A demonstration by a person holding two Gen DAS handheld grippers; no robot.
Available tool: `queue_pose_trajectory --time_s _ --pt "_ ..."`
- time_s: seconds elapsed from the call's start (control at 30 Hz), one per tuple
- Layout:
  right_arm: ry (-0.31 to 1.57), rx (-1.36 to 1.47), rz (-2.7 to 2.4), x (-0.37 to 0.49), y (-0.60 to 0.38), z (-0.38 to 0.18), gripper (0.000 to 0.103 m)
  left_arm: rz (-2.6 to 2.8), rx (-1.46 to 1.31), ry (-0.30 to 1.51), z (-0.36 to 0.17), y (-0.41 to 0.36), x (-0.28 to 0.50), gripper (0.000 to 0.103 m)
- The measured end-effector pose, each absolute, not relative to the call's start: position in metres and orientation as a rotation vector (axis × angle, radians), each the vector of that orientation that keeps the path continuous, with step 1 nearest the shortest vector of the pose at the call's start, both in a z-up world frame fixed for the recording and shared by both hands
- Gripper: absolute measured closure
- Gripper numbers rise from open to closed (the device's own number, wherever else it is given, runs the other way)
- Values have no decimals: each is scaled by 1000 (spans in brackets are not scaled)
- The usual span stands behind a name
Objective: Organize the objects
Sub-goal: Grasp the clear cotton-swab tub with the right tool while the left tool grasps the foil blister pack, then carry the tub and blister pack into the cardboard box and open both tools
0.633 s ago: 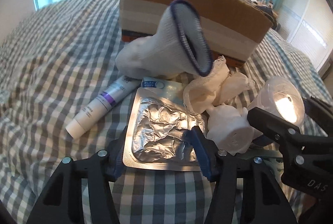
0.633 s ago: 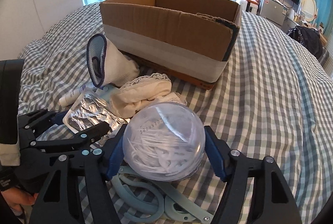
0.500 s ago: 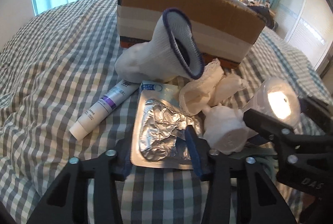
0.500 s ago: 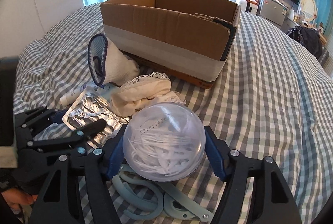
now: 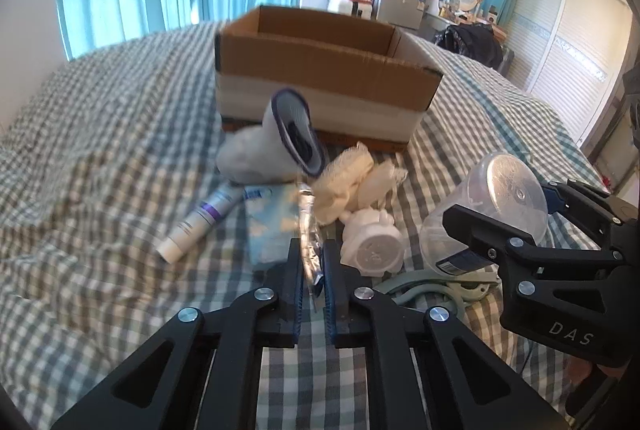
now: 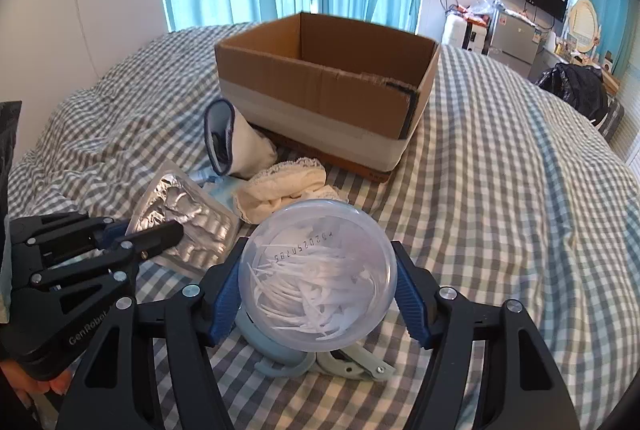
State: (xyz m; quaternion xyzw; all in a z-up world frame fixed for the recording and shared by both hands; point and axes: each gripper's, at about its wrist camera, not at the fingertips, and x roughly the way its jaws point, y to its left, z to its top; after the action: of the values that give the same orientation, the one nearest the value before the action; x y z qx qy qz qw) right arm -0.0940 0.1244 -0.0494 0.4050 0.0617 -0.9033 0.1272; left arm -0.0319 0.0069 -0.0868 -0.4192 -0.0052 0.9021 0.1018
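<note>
Faintly, "GenRobot" left tongs (image 6: 154, 234), "DAS" right tongs (image 5: 504, 214)

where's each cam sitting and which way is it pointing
Left wrist: rides the left claw, low over the bed, facing the cardboard box; its fingers pinch the foil blister pack edge-on; right claw shows at right.
Right wrist: rides the right claw, facing the same box; its fingers hold the clear round container; left claw shows at left.
Shared: box, white sock, blister pack, container, checked bedspread.
</note>
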Motion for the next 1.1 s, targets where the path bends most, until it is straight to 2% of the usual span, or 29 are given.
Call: queue_pose_trajectory --time_s 0.37,0.73,0.93,1.1 --pt "158 1034 -2656 -76 130 2 37 2782 -1116 41 -25 3 -27 95" --pt "178 842 -2693 -94 130 84 37 2873 -927 148 48 10 -58 95" --pt "154 782 -2703 -131 131 116 37 2877 -880 102 72 10 -99 95" --pt "129 771 -2706 -172 129 122 37 2858 -871 40 70 12 -139 95"
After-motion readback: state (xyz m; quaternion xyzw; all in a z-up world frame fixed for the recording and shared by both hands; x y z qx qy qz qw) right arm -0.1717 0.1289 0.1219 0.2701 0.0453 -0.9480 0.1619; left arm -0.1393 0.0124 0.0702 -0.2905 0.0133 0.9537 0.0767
